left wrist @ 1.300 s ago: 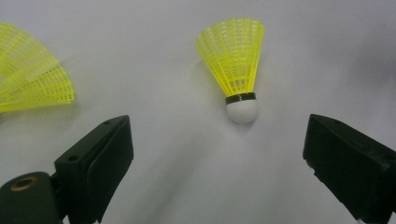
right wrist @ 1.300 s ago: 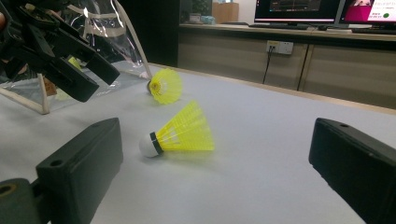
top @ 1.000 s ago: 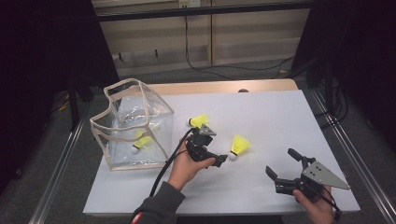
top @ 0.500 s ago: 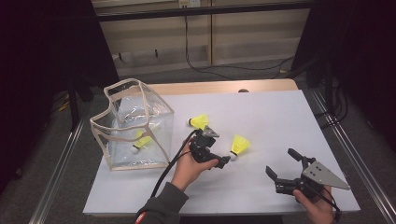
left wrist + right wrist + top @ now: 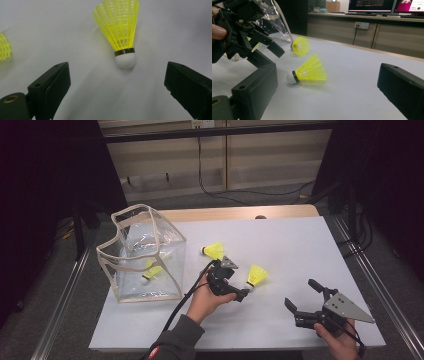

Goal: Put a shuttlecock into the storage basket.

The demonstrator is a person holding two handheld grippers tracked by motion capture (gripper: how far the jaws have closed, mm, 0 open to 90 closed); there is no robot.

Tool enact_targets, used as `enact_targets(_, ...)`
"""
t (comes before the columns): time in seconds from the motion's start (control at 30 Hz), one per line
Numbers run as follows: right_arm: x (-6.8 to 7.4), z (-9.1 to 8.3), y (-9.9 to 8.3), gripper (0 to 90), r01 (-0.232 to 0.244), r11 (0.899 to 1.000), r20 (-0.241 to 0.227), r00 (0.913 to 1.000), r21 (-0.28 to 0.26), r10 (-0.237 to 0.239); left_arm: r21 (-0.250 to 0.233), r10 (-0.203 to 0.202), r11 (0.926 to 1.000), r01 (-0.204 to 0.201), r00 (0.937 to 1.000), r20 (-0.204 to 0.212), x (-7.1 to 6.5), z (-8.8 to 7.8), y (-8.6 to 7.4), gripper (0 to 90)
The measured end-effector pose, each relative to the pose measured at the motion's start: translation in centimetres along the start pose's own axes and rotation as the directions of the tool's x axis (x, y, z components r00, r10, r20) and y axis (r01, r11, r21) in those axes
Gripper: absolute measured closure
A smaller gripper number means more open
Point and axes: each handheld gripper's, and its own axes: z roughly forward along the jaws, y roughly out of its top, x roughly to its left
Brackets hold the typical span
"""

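Left gripper view: jaws spread wide, nothing between them yet, with the near shuttlecock [image 5: 123, 37] lying just ahead, white cork end toward the claw and yellow skirt fanning away, a little off to the right-hand jaw's side. From the high view, left gripper [image 5: 239, 291] held low over the white table [image 5: 300, 245], its tips just short of that shuttlecock's cork. Second shuttlecock [image 5: 214, 251] farther out beyond the claw, apart from the first; a third one [image 5: 151, 272] already lying inside the clear bag [image 5: 142, 255], well off to the claw's left. Right gripper [image 5: 306, 296] parked near the table's front edge, also spread wide and empty, looking across at the same shuttlecock in the right gripper view. Step in hand, by judgement: the approach for a pick, likely toward bagging. Next move calls for easing forward until the cork sits between the jaws, then closing gently, since the skirt looks light and easily crushed or nudged away.
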Motion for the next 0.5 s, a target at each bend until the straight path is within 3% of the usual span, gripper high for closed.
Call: enact_targets(0.5,0.0,0.0,0.0,2.6,0.002,1.000,0.000,1.0000,0.003,-0.002,-0.015,-0.006,0.9999,0.006,1.0000,0.001,-0.1,1.1,0.1,13.1)
